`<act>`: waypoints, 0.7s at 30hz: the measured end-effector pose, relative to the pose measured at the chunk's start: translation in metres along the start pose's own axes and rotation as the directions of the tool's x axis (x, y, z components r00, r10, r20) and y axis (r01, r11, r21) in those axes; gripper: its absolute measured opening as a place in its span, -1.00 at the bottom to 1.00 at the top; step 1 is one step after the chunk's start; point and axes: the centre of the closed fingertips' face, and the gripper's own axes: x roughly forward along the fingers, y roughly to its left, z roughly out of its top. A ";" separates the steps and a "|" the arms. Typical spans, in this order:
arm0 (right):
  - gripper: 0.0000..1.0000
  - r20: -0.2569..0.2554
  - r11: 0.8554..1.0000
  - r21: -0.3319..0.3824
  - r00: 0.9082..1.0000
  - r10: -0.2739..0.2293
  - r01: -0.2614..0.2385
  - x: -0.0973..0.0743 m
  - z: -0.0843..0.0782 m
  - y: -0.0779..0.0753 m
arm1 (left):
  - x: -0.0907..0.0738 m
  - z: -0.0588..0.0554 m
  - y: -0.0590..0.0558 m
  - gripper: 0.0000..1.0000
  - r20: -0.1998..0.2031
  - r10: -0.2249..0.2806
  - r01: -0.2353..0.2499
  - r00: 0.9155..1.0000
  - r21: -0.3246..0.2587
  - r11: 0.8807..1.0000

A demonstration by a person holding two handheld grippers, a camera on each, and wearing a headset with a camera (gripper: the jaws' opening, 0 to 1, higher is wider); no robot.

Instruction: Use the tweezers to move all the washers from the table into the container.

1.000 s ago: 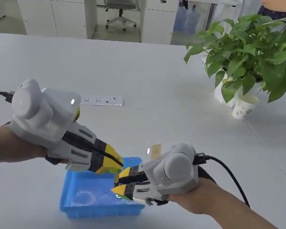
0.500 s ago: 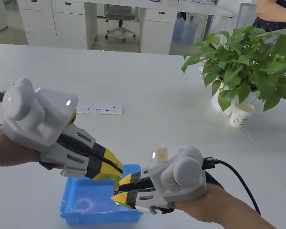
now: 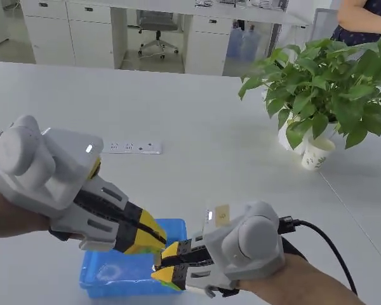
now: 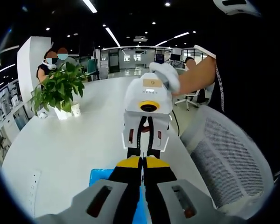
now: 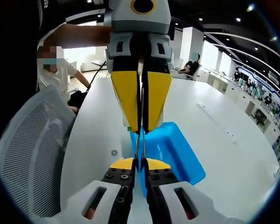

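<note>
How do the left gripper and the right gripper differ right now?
In the head view the left gripper enters from the left, sloping down; the right gripper enters from the right, pointing left. The left gripper sits higher, the right gripper lower, at the blue container. Both have yellow-tipped jaws that seem shut on the thin tweezers between them.

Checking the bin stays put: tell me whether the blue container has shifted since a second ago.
No. The blue container keeps its spacing from the power strip; the camera moved.
</note>
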 end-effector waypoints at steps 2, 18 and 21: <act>-0.82 0.000 1.000 0.001 1.000 -0.002 0.002 0.000 -0.002 0.003 | 0.001 -0.001 -0.002 -0.93 0.002 0.000 0.000 1.000 -0.003 1.000; -0.81 -0.017 1.000 0.008 1.000 0.019 -0.019 0.004 -0.021 0.031 | 0.018 -0.014 -0.028 -0.93 0.005 -0.022 0.022 1.000 -0.019 1.000; -0.80 -0.016 1.000 0.008 1.000 0.019 -0.019 0.005 -0.024 0.035 | 0.020 -0.016 -0.031 -0.93 0.006 -0.022 0.023 1.000 -0.022 1.000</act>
